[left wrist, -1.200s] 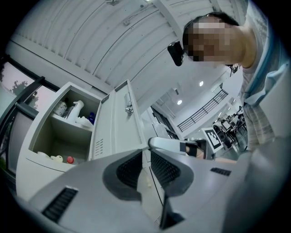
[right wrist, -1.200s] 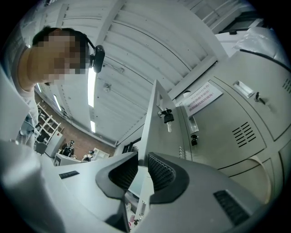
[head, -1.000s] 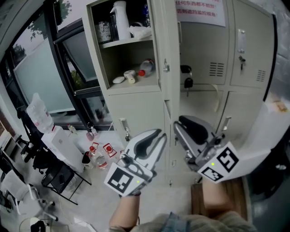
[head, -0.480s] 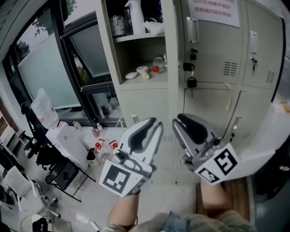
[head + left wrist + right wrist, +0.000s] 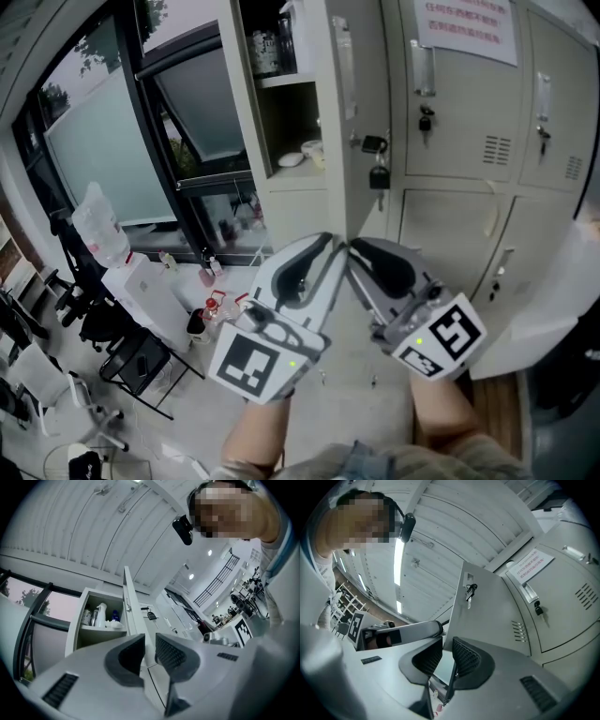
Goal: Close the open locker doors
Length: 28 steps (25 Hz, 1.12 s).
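Observation:
A bank of beige lockers (image 5: pixel 450 141) fills the top right of the head view. The upper left locker (image 5: pixel 286 103) is open and holds bottles (image 5: pixel 101 616) and small items. Its door (image 5: pixel 342 75) juts toward me, nearly edge-on, with keys and a padlock (image 5: pixel 376 161) hanging beside it. My left gripper (image 5: pixel 314 258) and right gripper (image 5: pixel 366 258) hang side by side below that door, apart from it, tips almost touching each other. In each gripper view, left gripper (image 5: pixel 150 644) and right gripper (image 5: pixel 446 651), the jaws stand slightly apart with nothing between them. The door (image 5: pixel 487 606) rises just past the right jaws.
A black-framed window (image 5: pixel 159 122) stands left of the lockers. Below it the floor is crowded with bottles (image 5: pixel 211 309), a white box (image 5: pixel 141 291), a plastic bag (image 5: pixel 98 225) and chairs (image 5: pixel 56 309). A white bulky thing (image 5: pixel 553 300) sits at the right. A notice (image 5: pixel 464 23) hangs on the lockers.
The lockers have slid right in the head view and the open compartment now shows narrower behind its door. Both grippers have drifted left and closer together.

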Each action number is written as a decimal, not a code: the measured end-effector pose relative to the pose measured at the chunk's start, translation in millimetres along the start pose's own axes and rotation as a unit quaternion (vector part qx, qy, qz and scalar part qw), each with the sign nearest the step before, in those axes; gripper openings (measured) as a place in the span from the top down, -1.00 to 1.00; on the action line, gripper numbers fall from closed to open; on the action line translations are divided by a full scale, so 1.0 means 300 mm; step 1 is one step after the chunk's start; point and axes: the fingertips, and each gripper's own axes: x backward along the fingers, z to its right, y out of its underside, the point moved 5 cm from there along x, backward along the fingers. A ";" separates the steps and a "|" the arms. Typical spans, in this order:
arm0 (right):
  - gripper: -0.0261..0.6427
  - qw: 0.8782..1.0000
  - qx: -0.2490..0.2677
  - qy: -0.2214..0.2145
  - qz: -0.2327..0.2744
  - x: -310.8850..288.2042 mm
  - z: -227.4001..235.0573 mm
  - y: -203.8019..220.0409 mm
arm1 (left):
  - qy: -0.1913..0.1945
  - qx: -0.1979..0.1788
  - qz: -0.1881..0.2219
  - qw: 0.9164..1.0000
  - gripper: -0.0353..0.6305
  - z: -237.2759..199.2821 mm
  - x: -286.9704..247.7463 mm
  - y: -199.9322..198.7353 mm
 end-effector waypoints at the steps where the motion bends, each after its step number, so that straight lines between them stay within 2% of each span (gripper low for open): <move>1: 0.72 1.000 0.002 -0.005 -0.001 -0.013 -0.001 0.007 | -0.001 -0.003 -0.001 1.000 0.74 -0.011 0.002 0.000; 4: 0.72 1.000 0.001 -0.016 -0.004 -0.045 -0.008 0.022 | -0.005 -0.014 -0.013 1.000 0.74 -0.039 0.008 0.000; 8: 0.72 0.999 -0.029 -0.028 -0.009 -0.077 -0.027 0.038 | -0.020 -0.024 -0.022 0.999 0.74 -0.080 0.009 0.011; 16: 0.72 1.000 -0.009 -0.022 -0.021 -0.073 0.035 0.097 | -0.064 -0.056 -0.043 0.995 0.74 -0.160 0.023 0.040; 19: 0.72 0.999 -0.022 -0.025 -0.027 -0.096 0.042 0.107 | -0.079 -0.064 -0.049 0.994 0.74 -0.208 0.023 0.055; 28: 0.72 0.999 0.003 -0.015 -0.029 -0.182 0.055 0.131 | -0.107 -0.060 -0.048 0.991 0.74 -0.331 0.021 0.099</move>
